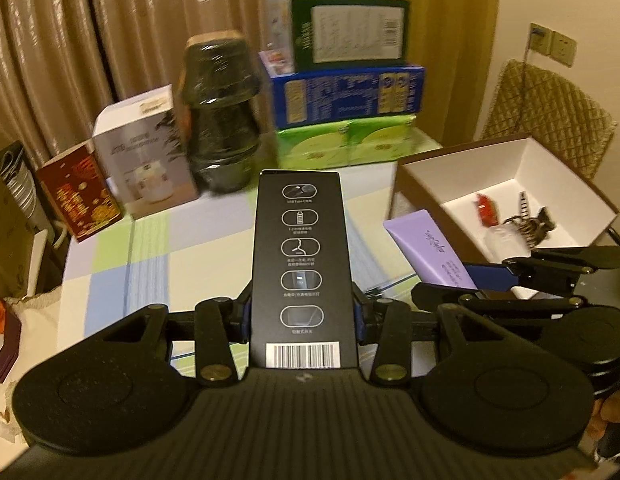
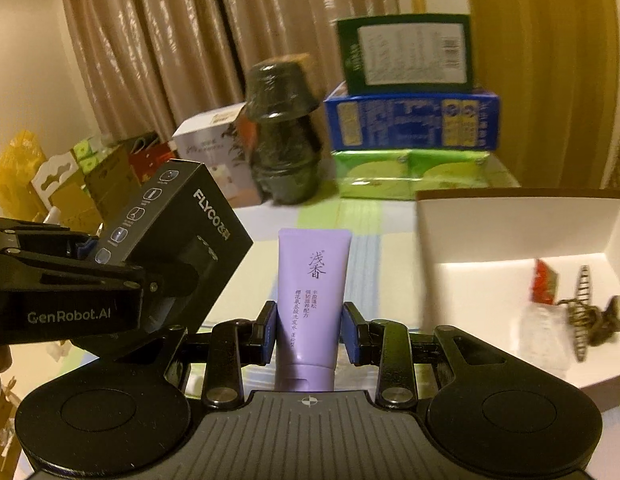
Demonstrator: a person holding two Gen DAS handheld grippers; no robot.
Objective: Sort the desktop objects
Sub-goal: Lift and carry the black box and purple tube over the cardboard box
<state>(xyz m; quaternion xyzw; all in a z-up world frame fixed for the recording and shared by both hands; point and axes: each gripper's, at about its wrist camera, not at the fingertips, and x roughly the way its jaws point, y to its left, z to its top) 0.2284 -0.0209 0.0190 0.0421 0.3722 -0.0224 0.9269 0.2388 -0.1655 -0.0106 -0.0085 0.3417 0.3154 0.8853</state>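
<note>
My left gripper point(image 1: 302, 316) is shut on a long black box point(image 1: 300, 256) with white icons and a barcode, held above the table. In the right wrist view the same black box point(image 2: 178, 220) hangs at the left in the left gripper point(image 2: 110, 264). A purple tube point(image 2: 311, 288) with dark characters stands clamped between the blue pads of my right gripper point(image 2: 310, 336). From the left wrist view the purple tube point(image 1: 429, 248) and the right gripper point(image 1: 489, 276) show at the right. An open white box point(image 2: 489, 232) at the right holds a red packet point(image 2: 545, 280) and a dark striped clip point(image 2: 589, 312).
A checked tablecloth point(image 1: 150, 248) covers the table. At the back stand a dark wrapped stack of pots point(image 1: 220, 120), a white carton point(image 1: 146, 152), a red box point(image 1: 80, 196) and piled green, blue and lime boxes point(image 1: 345, 92). Curtains hang behind. A woven chair back point(image 1: 549, 112) stands far right.
</note>
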